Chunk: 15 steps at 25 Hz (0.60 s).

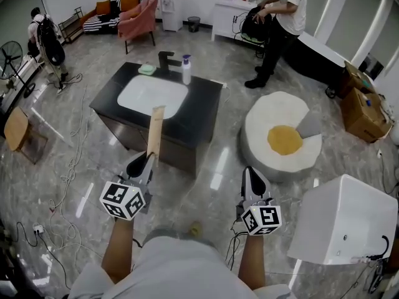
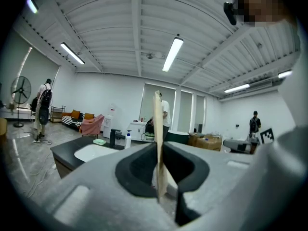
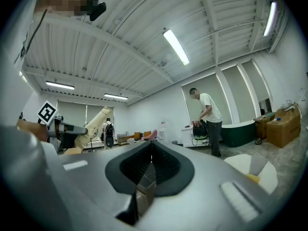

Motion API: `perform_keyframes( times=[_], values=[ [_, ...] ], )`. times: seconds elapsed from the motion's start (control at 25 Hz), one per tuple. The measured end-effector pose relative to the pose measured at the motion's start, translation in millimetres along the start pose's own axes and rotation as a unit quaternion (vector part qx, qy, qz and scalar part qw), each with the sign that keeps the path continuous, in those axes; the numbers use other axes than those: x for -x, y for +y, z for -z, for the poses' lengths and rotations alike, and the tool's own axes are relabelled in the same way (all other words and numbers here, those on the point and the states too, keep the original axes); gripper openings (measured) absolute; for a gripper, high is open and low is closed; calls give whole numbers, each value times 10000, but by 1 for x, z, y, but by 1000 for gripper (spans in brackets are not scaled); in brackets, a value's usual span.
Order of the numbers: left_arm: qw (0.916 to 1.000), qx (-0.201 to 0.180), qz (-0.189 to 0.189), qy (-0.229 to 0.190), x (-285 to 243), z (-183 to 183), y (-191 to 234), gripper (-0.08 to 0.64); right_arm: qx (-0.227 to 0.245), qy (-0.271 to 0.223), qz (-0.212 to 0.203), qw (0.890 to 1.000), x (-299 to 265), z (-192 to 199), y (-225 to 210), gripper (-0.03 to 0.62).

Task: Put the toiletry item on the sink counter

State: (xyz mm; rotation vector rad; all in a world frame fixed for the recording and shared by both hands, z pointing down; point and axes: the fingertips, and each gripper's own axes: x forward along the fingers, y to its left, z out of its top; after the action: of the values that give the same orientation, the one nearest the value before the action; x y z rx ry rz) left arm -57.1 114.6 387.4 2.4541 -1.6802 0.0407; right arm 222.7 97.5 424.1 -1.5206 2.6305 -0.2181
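The toiletry item is a long tan tube (image 1: 154, 131), flat at its far end. My left gripper (image 1: 141, 165) is shut on its lower end and holds it upright. In the left gripper view the tube (image 2: 158, 129) shows edge-on between the dark pads (image 2: 139, 170). It also appears at the left of the right gripper view as a tan tube (image 3: 92, 122). Ahead stands the black sink counter (image 1: 199, 108) with a white basin (image 1: 151, 95), a black faucet (image 1: 166, 60), a white pump bottle (image 1: 186, 69) and a green soap (image 1: 146, 69). My right gripper (image 1: 254, 178) is shut with nothing in it, well short of the counter.
A round white cushion with a yellow centre (image 1: 283, 137) lies on the floor to the right. A white box (image 1: 345, 222) stands near right, cardboard boxes (image 1: 361, 104) beyond. One person (image 1: 283, 14) stands at the back, another (image 1: 47, 39) at far left. Cables (image 1: 65, 185) trail on the floor.
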Motion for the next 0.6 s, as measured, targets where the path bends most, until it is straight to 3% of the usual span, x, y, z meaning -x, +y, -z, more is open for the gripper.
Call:
perform_keyframes(
  times=[0.6],
  values=[
    [9999,4,102,-21,-65,5,13,40,93,7,33,10000,-49,5,-40,5]
  ],
)
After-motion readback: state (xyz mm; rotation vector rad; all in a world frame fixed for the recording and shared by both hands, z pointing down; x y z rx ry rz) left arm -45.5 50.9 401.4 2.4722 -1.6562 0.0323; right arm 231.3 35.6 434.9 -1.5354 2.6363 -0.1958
